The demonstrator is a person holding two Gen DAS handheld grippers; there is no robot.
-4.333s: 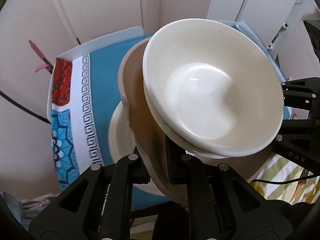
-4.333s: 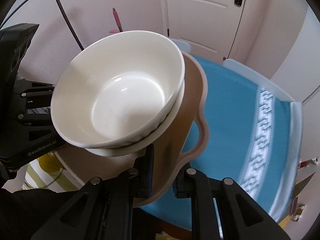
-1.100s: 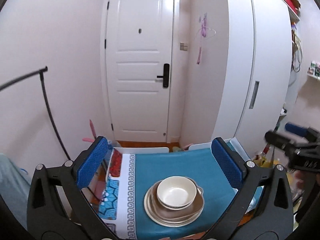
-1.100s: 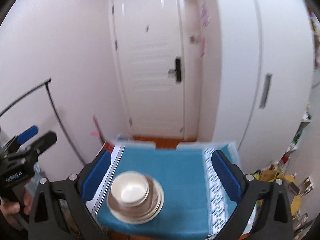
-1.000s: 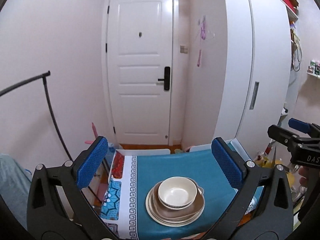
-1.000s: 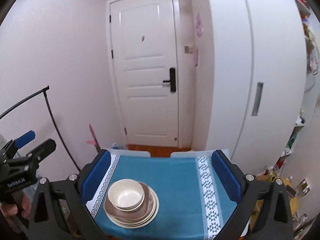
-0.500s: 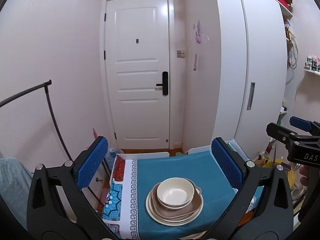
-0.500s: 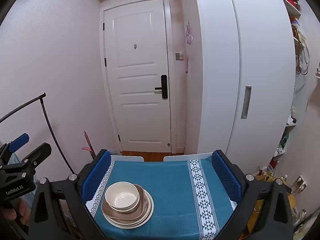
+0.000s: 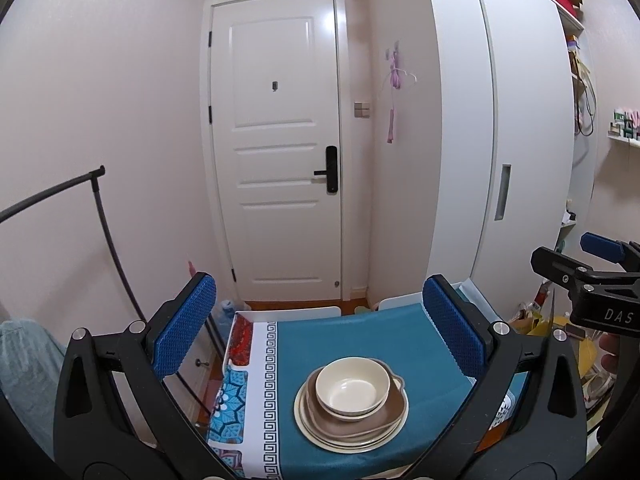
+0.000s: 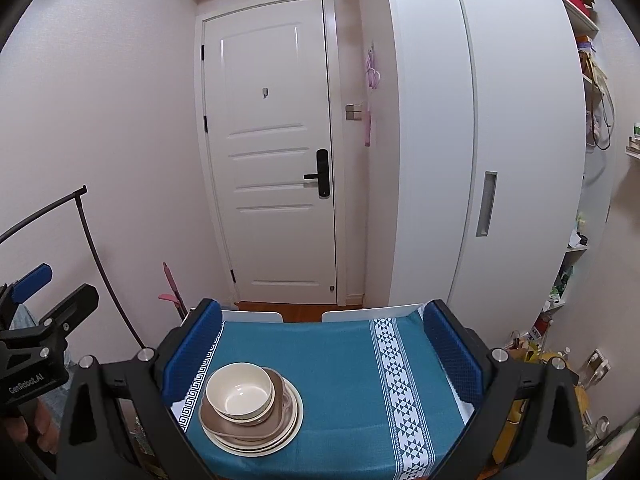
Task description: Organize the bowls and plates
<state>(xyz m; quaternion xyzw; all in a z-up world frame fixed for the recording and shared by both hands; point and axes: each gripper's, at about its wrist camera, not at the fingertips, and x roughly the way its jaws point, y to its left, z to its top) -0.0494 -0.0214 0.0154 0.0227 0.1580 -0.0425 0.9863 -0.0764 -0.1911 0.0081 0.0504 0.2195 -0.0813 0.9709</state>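
left wrist view showed the left gripper (image 9: 318,330) with its blue-padded fingers (image 9: 184,326) spread wide apart, nothing between them and nothing touching them. right wrist view showed the same for the right gripper (image 10: 322,354): pads far apart, holding nothing, well back from the table (image 10: 344,364). each gripper also appeared in the other's view, the right one at 3 o'clock (image 9: 592,280) and the left one at 9 o'clock (image 10: 36,320) (both seen side-on, at the frame edge).

the stack sat on the teal tablecloth (image 9: 352,336): a cream bowl (image 9: 352,386) on top, nested in another cream bowl, resting on a brown handled plate (image 9: 360,420), which lay on cream plates (image 9: 320,436). in the left wrist view the stack was at 6 o'clock, between the fingers in the frame but well apart from them; in the right wrist view the bowl (image 10: 240,392) and plates lay toward 7 o'clock, near the left finger (image 10: 192,352) in the frame, not touching it.

about four seconds earlier both grippers were clamped on the rim of the brown plate, carrying the bowls tilted above the cloth. since then the stack had been set down level and both grippers had let go and pulled back, so the white door (image 9: 276,152) and wardrobe (image 9: 480,140) now filled the view. over the last second the stack stayed put and the views only drifted slightly.
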